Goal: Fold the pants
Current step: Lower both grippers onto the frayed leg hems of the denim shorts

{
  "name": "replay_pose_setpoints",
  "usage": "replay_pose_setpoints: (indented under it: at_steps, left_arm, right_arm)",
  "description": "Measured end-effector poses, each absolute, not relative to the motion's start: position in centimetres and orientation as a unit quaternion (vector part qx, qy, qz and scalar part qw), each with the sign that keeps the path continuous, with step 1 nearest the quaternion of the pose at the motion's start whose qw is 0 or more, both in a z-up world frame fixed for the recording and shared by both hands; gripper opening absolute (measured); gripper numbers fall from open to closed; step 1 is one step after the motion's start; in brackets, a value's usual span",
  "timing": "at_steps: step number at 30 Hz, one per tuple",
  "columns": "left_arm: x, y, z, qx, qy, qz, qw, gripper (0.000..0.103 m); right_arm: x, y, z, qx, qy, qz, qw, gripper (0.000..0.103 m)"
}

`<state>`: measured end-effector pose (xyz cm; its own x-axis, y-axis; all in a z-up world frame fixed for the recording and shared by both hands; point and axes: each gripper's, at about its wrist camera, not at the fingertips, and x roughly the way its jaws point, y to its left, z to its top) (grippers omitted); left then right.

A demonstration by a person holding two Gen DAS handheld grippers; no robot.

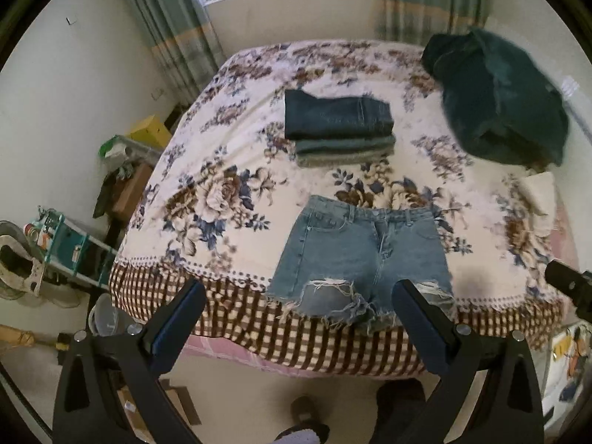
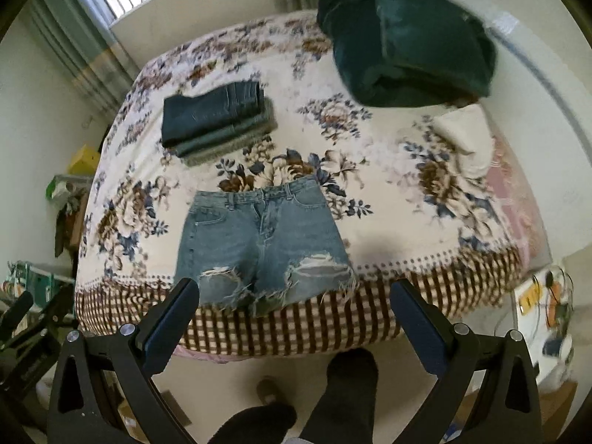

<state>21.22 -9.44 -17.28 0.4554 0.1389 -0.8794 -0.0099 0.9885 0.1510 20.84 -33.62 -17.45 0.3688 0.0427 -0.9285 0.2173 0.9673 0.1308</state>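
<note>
Both grippers hang off the bed's near edge, left gripper [image 1: 299, 307] and right gripper [image 2: 296, 305] with fingers spread wide and holding nothing. The shorts [image 1: 364, 255] lie flat and unfolded at the near edge of the bed [image 1: 222, 199], frayed hems over the edge, waistband away. To fold cleanly, I would pinch hem and waistband on one side and carry them across. Beyond sits a folded stack [image 1: 338, 127]; a green bundle [image 1: 495, 96] fills the far right corner.

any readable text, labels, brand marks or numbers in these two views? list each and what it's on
None legible.
Denim shorts: no tag or brand patch visible, only buttons and belt loops.
Folded jeans stack: no lettering can be made out.
Clutter on the teal shelf left of the bed: printed packaging, too small and blurred.
Yellow and orange items at right: blurred, unreadable.
</note>
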Motion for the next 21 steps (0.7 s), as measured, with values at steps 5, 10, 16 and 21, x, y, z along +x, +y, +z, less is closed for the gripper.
replay_pose_setpoints:
  at_steps: [5,10,16,21]
  left_arm:
    - [26.5,-14.5,-24.9,0.036,0.564,0.075,0.822,0.103]
    - [29.7,-20.9,-35.7,0.000,0.614,0.064,0.786,0.103]
    - [29.2,-28.9,-48.0,-0.043,0.673,0.022,0.738,0.098]
    - [28.1,-33.6,-56.1,-0.043,0.718,0.007,0.695,0.077]
  right_arm:
    - [29.4,-39.4,-26.1,0.121,0.605,-0.003,0.787,0.103]
    - [36.3,-45.6,-35.7,0.159,0.641,0.033,0.750,0.103]
    - [41.6,-51.3,-47.0,0.156,0.684,0.049,0.711,0.103]
    - [44.3,-51.9,-54.6,0.150,0.719,0.085,0.673,0.103]
